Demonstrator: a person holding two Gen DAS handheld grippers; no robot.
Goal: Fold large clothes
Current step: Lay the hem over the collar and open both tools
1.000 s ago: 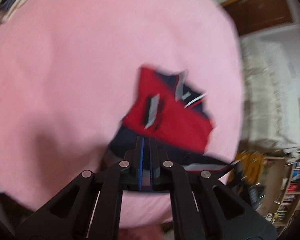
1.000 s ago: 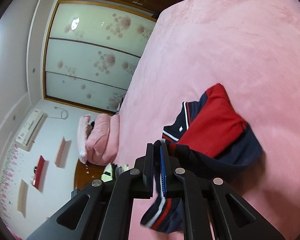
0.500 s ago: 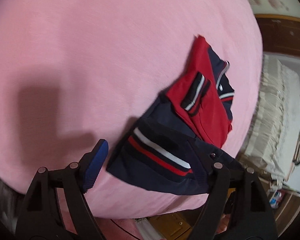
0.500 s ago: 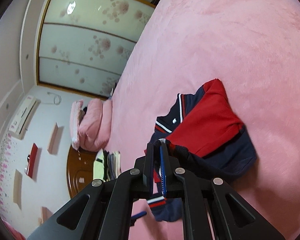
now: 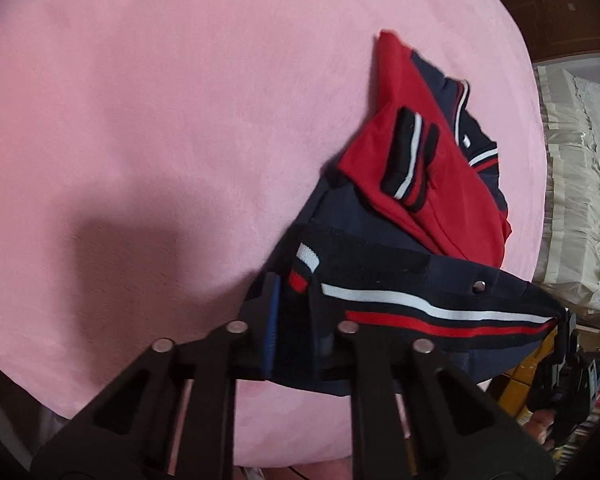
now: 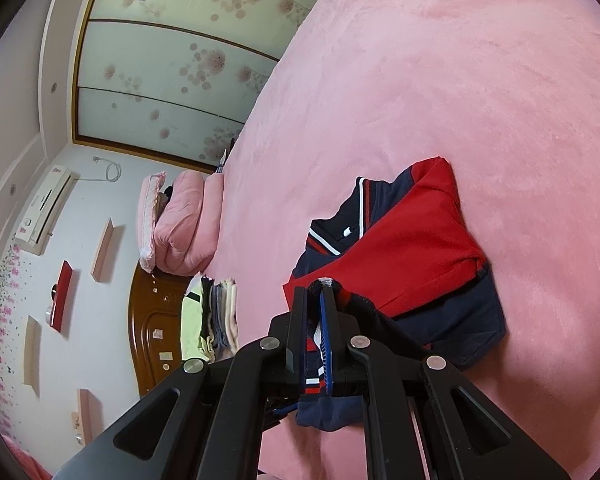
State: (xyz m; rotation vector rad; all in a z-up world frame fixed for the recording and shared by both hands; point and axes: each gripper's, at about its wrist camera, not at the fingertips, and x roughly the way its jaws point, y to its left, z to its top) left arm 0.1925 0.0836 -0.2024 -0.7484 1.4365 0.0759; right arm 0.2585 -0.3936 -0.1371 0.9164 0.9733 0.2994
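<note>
Garment: I see a red and navy jacket point(image 5: 428, 184) lying partly folded on the pink bed cover point(image 5: 160, 100), towards the right side of my left wrist view; the red panel is on top with the collar beyond it.
Hem: the navy hem band point(image 5: 420, 304) with its white and red stripes is lifted off the cover and stretched across the lower right of my left view, towards the right gripper at the frame's edge.
Left gripper: my left gripper point(image 5: 292, 292) is closing on the near corner of that hem band; the cloth sits between the blue-padded finger and the other one, and the pads look pressed onto it.
Right gripper: my right gripper point(image 6: 314, 308) has its fingers squeezed together, pinching a fold of the same jacket point(image 6: 404, 248); a striped bit of hem hangs down between the fingers.
Jacket from the right: it lies in the middle of the cover point(image 6: 460, 80), red panel upward, navy body spread beneath it, collar towards the headboard side.
Bed end: I see pink pillows point(image 6: 180, 224) stacked by the wooden headboard point(image 6: 152, 320).
Pile: a stack of folded clothes point(image 6: 212, 316) sits near the headboard, well apart from the jacket.
Room: sliding wardrobe doors point(image 6: 172, 64) with a blossom print and an air conditioner point(image 6: 44, 208) on the wall.
Other side: a cream frilled cover point(image 5: 572, 184) lies beyond the bed's edge in my left view.
</note>
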